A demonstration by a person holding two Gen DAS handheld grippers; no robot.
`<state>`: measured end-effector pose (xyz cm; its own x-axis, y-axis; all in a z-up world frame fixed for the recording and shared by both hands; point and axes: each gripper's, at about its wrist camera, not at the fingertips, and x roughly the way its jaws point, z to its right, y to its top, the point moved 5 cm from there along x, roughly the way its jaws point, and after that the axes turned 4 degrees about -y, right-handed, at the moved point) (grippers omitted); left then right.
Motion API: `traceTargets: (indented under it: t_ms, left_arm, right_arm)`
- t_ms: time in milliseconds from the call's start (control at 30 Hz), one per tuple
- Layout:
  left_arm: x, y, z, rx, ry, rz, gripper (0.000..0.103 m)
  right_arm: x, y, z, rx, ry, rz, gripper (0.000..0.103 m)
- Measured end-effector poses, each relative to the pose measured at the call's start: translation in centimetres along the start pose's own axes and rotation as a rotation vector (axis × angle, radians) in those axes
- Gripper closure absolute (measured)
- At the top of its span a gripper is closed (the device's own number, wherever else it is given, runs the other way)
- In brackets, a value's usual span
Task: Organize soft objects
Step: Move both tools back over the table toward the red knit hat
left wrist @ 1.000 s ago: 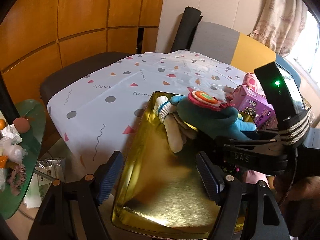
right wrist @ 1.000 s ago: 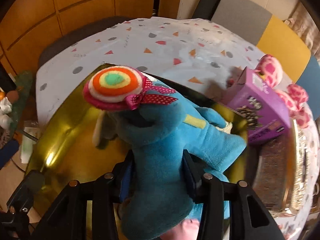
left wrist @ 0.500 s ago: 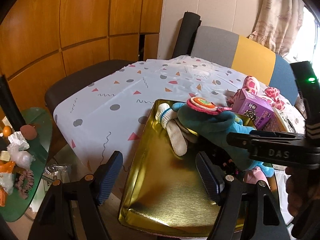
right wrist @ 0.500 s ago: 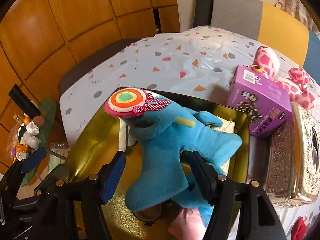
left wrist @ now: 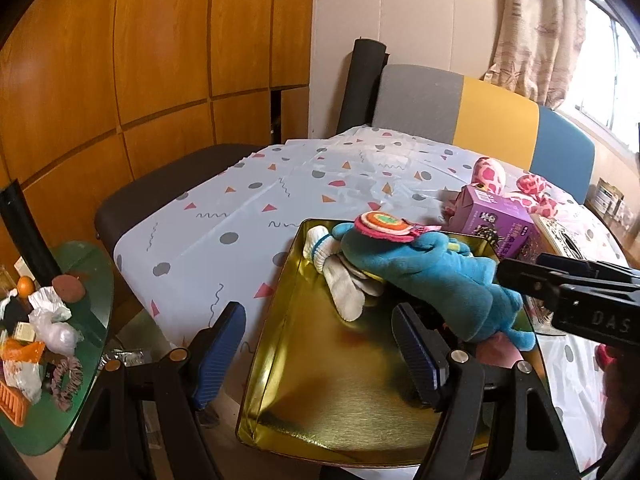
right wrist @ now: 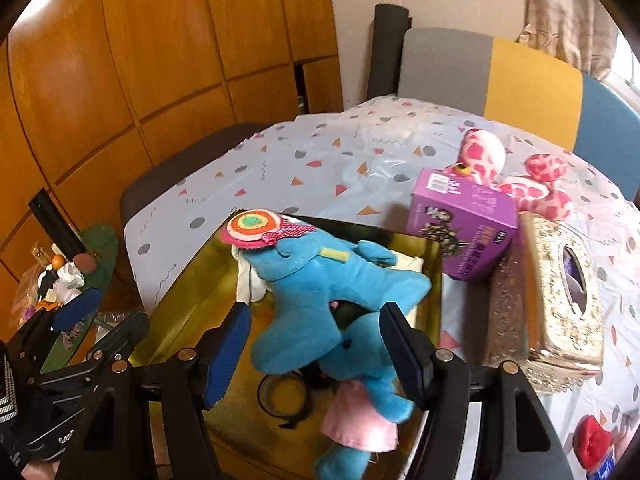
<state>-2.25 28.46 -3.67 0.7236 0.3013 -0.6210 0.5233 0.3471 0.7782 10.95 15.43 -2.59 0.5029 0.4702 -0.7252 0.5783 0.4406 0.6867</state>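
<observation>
Jaws of the right gripper [right wrist: 316,344] have just been opening, clear of the blue plush [right wrist: 320,288] now lying in the gold tray [left wrist: 332,396]; left gripper [left wrist: 320,344] is idling apart, empty. Withdrawing straight avoids snagging.

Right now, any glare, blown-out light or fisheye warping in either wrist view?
Left wrist: window at upper right blows out; gold tray floor throws bright reflections; wood panels bow strongly. Right wrist: softer light, slight blur overall, glare patch on the wood at upper left; blue plush toy stays readable; black vignette corners in both.
</observation>
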Motion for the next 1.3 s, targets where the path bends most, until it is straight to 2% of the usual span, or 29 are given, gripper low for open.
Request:
traceTargets:
  t_ms: [367, 667, 867, 1300]
  left_arm:
    - [-0.8, 0.0, 2.1, 0.056, -0.015, 0.014, 0.027]
    - [-1.4, 0.1, 4.4, 0.112, -0.053, 0.022, 0.027]
    - [-1.6, 0.1, 7.0, 0.165, -0.1, 0.02, 0.027]
    - [-1.7, -0.9, 13.9, 0.306, -0.225, -0.008, 0.027]
  right_arm:
    - [-3.3, -1.3, 3.4, 0.058, -0.054, 0.061, 0.035]
    - [-6.0, -3.1, 8.7, 0.112, -0.144, 0.081, 0.035]
    - [-8.6, -5.3, 14.8, 0.18, -0.261, 0.083, 0.035]
    - [-15.9, -11.5, 29.0, 0.428, -0.534, 0.093, 0.035]
